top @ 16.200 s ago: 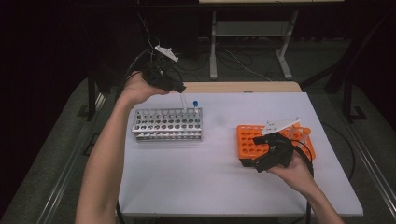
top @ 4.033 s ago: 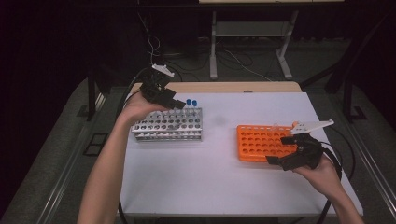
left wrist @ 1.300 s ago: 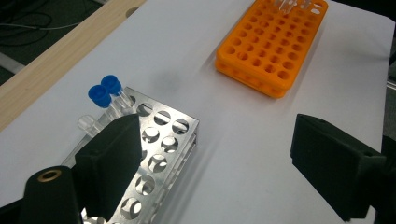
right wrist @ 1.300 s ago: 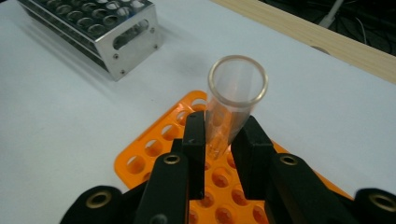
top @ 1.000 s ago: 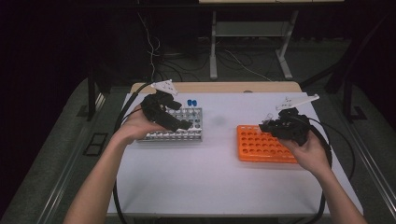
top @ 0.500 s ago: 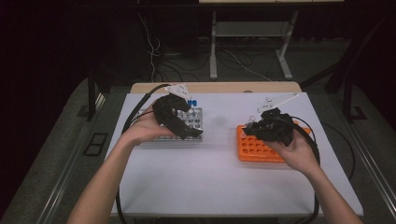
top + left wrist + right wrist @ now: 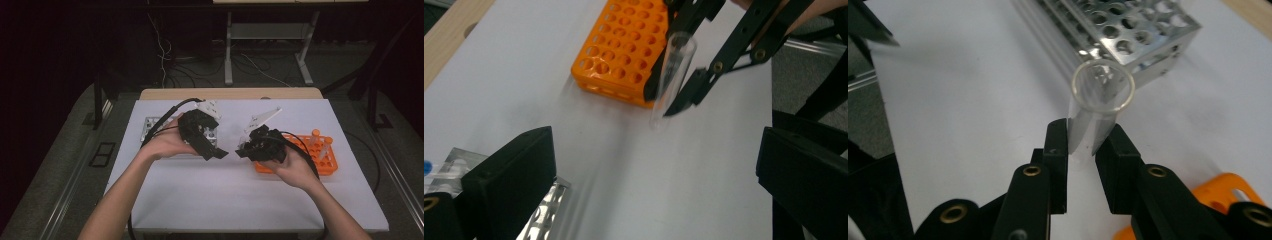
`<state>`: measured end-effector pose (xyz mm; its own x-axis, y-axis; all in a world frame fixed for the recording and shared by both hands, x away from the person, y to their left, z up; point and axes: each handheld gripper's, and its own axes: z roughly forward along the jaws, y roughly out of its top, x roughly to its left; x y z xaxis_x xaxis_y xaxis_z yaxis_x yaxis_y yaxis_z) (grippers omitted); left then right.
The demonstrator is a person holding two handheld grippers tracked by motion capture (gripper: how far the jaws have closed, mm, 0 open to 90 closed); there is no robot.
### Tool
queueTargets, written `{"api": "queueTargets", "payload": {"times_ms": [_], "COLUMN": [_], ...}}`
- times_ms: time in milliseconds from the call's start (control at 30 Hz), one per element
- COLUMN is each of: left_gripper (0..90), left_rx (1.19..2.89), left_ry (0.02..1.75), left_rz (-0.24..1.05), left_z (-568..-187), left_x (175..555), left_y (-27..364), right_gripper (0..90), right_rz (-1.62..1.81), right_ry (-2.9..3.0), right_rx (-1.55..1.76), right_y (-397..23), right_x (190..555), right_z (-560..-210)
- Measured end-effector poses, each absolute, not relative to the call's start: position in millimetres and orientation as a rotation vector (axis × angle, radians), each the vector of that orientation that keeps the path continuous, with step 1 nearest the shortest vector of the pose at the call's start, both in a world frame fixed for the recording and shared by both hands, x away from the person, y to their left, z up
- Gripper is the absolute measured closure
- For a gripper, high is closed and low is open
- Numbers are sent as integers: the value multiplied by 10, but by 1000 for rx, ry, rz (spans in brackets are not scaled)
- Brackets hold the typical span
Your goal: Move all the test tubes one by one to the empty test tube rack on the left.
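Both hands had converged mid-bench. The right tongs [image 7: 1081, 142] gripped a clear tube [image 7: 1098, 105]; the left tongs [image 7: 651, 190] had just opened wide, empty, apparently for a handover.

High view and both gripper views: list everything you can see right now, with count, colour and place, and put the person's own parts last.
Orange tube rack: one, orange, right side of the table, a few capped tubes standing at its far end.
Metal tube rack: one, silver, left side of the table, partly behind the left gripper in the high view.
Clear tube: one, transparent, open-topped, clamped in the right gripper above the table between the racks.
Table: one, white top with a wooden strip along its far edge.
Left gripper: one, black, jaws wide open with nothing between them, pointing toward the tube.
Right gripper: one, black, shut on the clear tube.
Forearms and hands: two, entering from the bottom of the high view.
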<state>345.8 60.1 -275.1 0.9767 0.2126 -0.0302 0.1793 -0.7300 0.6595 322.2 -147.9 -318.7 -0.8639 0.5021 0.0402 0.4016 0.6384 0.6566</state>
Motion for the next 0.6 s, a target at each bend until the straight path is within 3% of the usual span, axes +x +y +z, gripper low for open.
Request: {"api": "queueTargets", "payload": {"times_ms": [333, 600], "left_gripper": [147, 388], "left_rx": [2444, 2451], "left_ry": [196, 136], "left_rz": [38, -20], "left_z": [-2827, -2891], "left_x": [3421, 3429], "left_y": [562, 587], "right_gripper": [749, 749], "right_rz": [991, 977], "right_ry": [2797, 2847], "right_rx": [660, 608], "right_y": [-1177, -1040], "right_x": [3194, 3136], "right_z": [-3297, -3346]}}
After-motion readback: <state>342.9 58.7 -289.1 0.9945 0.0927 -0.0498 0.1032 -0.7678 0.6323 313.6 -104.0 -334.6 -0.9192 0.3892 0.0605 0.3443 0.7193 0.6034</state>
